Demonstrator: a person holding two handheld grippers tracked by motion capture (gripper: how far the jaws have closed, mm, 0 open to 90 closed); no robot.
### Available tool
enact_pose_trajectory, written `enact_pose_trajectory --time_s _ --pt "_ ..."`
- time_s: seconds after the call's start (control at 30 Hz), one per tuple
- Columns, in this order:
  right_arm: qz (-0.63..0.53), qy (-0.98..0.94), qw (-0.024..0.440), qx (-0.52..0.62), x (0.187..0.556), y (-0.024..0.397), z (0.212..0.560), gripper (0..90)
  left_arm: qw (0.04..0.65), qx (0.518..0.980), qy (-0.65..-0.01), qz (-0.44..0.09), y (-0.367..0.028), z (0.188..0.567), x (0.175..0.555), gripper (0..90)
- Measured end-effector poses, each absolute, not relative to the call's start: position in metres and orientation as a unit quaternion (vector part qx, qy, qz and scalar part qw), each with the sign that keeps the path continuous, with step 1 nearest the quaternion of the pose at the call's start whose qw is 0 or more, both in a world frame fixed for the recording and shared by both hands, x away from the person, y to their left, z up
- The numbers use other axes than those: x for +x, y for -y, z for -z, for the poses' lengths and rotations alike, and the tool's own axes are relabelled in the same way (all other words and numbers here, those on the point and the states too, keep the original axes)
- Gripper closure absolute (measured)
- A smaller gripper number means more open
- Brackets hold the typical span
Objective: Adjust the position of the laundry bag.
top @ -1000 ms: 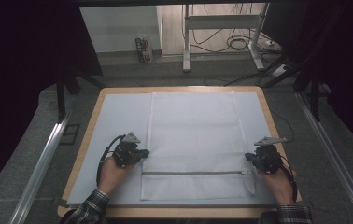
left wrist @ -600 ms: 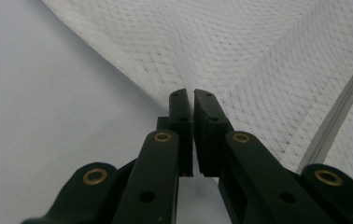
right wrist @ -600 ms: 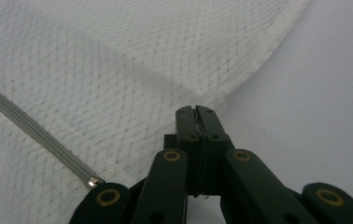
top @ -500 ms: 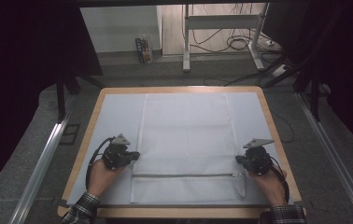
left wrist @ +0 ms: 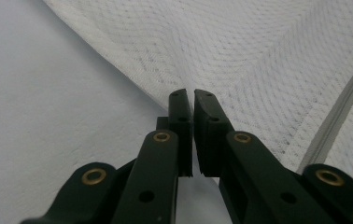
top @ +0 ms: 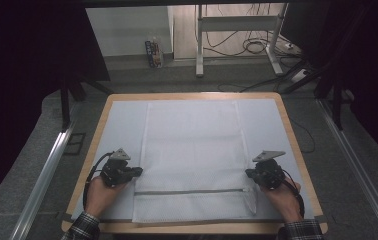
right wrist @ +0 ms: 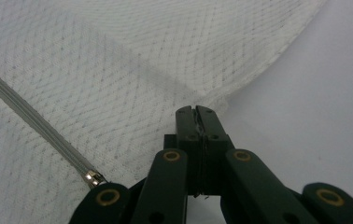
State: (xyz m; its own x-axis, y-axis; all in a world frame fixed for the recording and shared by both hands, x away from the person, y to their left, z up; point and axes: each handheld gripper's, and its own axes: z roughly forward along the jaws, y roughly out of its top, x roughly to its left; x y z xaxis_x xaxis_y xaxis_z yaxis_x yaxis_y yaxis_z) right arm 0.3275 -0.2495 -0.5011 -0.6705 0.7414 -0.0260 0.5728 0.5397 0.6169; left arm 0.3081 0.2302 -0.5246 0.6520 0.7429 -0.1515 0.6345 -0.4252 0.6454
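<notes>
White mesh bag (top: 192,155) spread flat on the worktop (top: 287,125), over a pale sheet (top: 122,125), near edge just short of the front rim. Grey zipper (top: 192,191) running across the bag near that end.

Left gripper (top: 136,172) at the bag's left edge, just above the zipper's left end; jaws nearly pressed together, pinching the mesh hem. From the left gripper view: left gripper (left wrist: 192,100) tips set right on the bag's (left wrist: 258,56) border, a thin dark slit between the pads; fabric inside that slit too thin to make out, only a slight pucker of mesh just ahead of the tips. Zipper (left wrist: 338,116) cut off at the right frame edge.

Right gripper (top: 249,174) at the bag's right edge, level with the zipper's right end; jaws pressed together on the mesh. From the right gripper view: right gripper (right wrist: 196,109) tips clamped, a sliver of white fabric showing between them, bag (right wrist: 95,70) drawn into a faint ridge toward the tips. Zipper (right wrist: 34,126) ending in a small metal stop, partly hidden behind the gripper's linkage.

From the high view: jaw tips tiny and dark, grip itself unreadable there; both hands cut off at the wrist by the bottom frame edge, plaid cuffs barely in. Room beyond the worktop mostly in shadow.
</notes>
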Motion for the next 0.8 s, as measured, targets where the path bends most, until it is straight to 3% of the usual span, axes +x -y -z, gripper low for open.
enact_pose_trajectory --time_s 0.5,0.63,0.67,0.7,0.73,0.77,0.8 --pt "-0.289 -0.867 0.137 0.382 0.3265 0.2503 0.5030 88.0 0.335 0.843 -0.412 -0.080 -0.2263 0.5290 0.3120 85.2" --pt "-0.291 -0.867 0.141 0.379 0.3263 0.2505 0.5031 87.1 0.340 0.837 -0.420 -0.084 -0.2275 0.5285 0.3114 79.5" --pt "-0.294 -0.867 0.146 0.375 0.3256 0.2505 0.5024 82.5 0.344 0.833 -0.423 -0.088 -0.2278 0.5279 0.3111 63.1" --pt "-0.294 -0.867 0.146 0.375 0.3256 0.2505 0.5024 82.5 0.349 0.828 -0.429 -0.092 -0.2278 0.5269 0.3114 63.1" --pt "-0.304 -0.866 0.148 0.369 0.3249 0.2512 0.5007 71.9 0.364 0.817 -0.436 -0.100 -0.2272 0.5249 0.3121 43.3" --pt "-0.304 -0.866 0.148 0.369 0.3249 0.2512 0.5007 71.9 0.364 0.817 -0.436 -0.100 -0.2272 0.5249 0.3121 35.3" --pt "-0.311 -0.864 0.154 0.365 0.3251 0.2514 0.4997 55.2 0.375 0.811 -0.435 -0.108 -0.2258 0.5231 0.3125 25.3"
